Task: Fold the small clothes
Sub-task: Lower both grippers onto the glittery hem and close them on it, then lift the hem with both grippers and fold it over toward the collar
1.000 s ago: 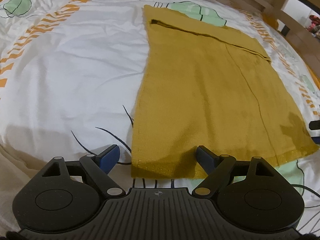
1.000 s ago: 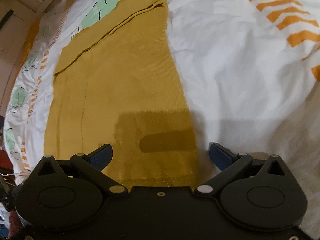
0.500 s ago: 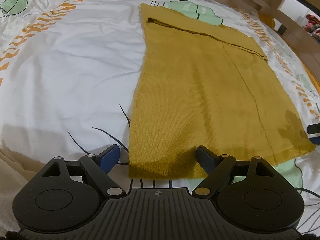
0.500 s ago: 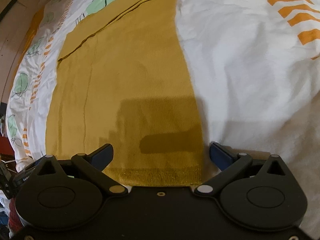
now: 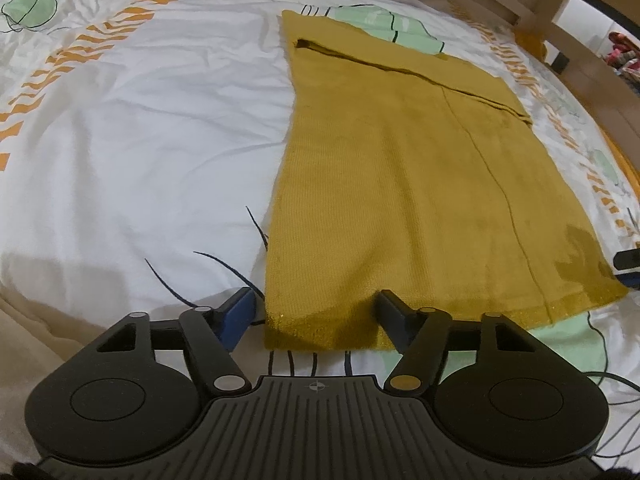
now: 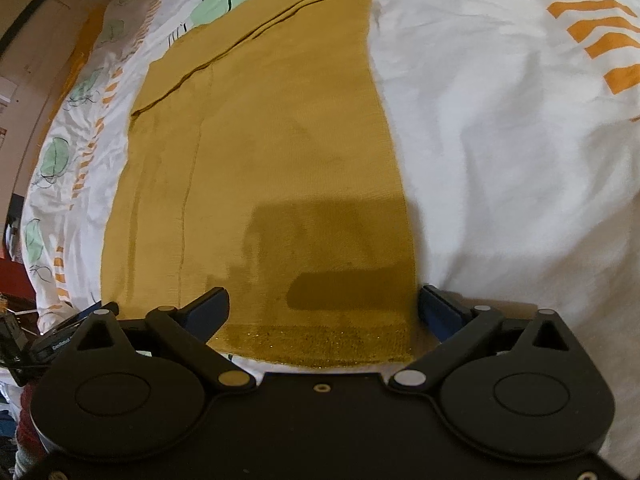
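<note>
Mustard garment [image 5: 400, 184] flat on bedsheet [image 5: 140, 140]

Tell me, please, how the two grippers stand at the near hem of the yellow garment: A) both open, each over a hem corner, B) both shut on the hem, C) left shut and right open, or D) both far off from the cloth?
A: the left gripper and the right gripper each have their fingers spread wide over a near corner of the yellow garment, which lies flat on the bedsheet.
</note>
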Available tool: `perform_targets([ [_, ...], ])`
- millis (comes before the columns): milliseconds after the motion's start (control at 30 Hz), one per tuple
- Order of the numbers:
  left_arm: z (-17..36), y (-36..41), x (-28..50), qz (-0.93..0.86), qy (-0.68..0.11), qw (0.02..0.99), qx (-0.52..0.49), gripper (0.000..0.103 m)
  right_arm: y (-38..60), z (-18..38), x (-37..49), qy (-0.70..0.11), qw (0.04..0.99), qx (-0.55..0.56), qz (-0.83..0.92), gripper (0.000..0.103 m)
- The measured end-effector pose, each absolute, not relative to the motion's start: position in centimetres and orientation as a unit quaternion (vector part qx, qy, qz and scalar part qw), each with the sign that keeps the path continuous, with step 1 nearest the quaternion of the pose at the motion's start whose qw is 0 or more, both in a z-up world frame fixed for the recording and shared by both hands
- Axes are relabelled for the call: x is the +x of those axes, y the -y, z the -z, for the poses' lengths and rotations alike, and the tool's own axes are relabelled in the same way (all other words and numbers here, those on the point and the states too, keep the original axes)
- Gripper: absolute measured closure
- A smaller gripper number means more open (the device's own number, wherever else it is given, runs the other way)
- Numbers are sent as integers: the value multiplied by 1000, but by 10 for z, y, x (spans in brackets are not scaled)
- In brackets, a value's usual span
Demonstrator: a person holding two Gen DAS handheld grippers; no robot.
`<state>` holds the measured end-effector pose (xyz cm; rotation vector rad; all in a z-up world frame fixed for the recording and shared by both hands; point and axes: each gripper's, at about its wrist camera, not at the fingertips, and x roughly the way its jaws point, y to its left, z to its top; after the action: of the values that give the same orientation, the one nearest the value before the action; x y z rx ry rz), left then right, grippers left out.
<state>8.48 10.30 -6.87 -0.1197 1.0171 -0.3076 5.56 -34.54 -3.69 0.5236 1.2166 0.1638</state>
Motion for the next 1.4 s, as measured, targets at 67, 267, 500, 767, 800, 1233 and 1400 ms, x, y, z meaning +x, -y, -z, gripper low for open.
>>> perform_targets([
  [67, 69, -104, 85, 145, -484, 861, -59, 41, 346, 38, 55, -565, 782, 250, -79, 12],
  [267, 67, -104, 84, 148, -483, 861, -61, 43, 346, 37, 54, -563, 779, 263, -81, 23],
  [500, 66, -97, 83, 169, -482, 858, -49, 57, 343, 41, 53, -568, 770, 275, -93, 54],
  [767, 63, -113, 84, 181, -462, 859, -127, 95, 342, 30, 49, -536, 792, 277, -94, 81],
  [800, 61, -112, 84, 182, -456, 861, -130, 95, 341, 27, 48, -526, 797, 279, -99, 81],
  [1233, 16, -109, 100, 195, -385, 889, -154, 95, 351, 1, 47, -409, 847, 320, -114, 84],
  [1400, 3, -107, 111, 199, -370, 894, -158, 95, 357, -5, 56, -375, 858, 333, -112, 85],
])
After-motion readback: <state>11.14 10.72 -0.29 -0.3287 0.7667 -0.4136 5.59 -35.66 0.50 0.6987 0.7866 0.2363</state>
